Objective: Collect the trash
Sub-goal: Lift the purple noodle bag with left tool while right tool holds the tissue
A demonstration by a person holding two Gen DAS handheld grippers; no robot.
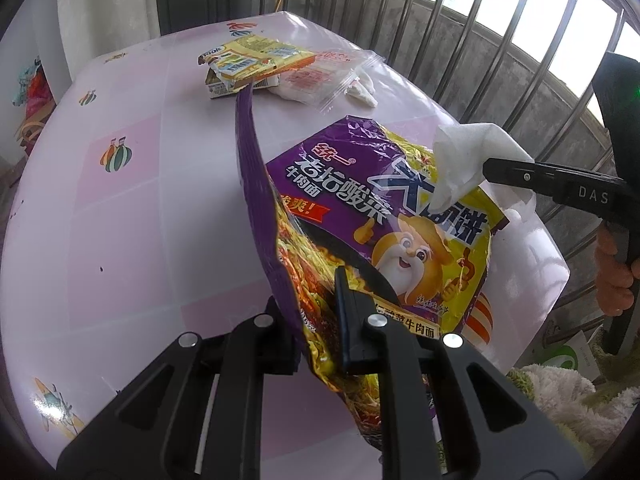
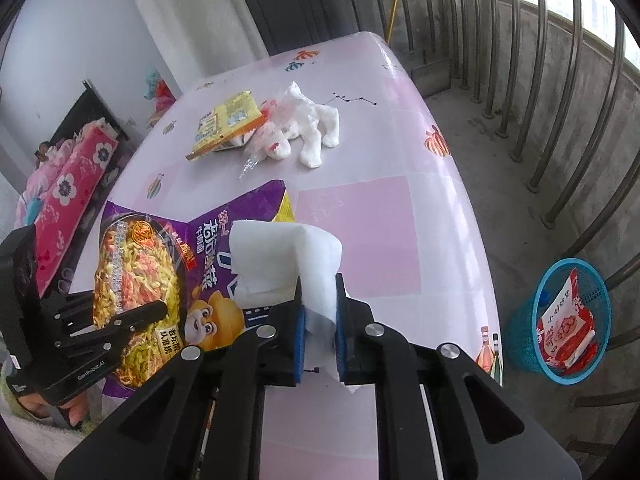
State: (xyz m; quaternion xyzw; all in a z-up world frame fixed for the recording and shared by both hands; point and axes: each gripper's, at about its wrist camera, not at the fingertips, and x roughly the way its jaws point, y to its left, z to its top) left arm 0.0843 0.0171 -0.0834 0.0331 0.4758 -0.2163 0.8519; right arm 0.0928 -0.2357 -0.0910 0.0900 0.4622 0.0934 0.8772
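Purple instant-noodle bag [image 1: 384, 216] printed 统一 老坛酸菜牛肉面, bearded cartoon mascot on front, pinched at its lower edge in the left gripper [image 1: 320, 320], raised off the pink table [image 1: 140, 208]. Right gripper [image 2: 318, 320], marked "DAS", clamped on a white tissue [image 2: 286, 264] right by the bag's top. Left gripper body reads "GenRobot.AI". Yellow wrapper [image 2: 226, 124], clear red-printed bag [image 1: 320, 76] and crumpled tissue [image 2: 314, 128] lie farther back on the table. Blue mesh bin [image 2: 524, 332] on the floor holds a red-and-white snack packet [image 2: 566, 328].
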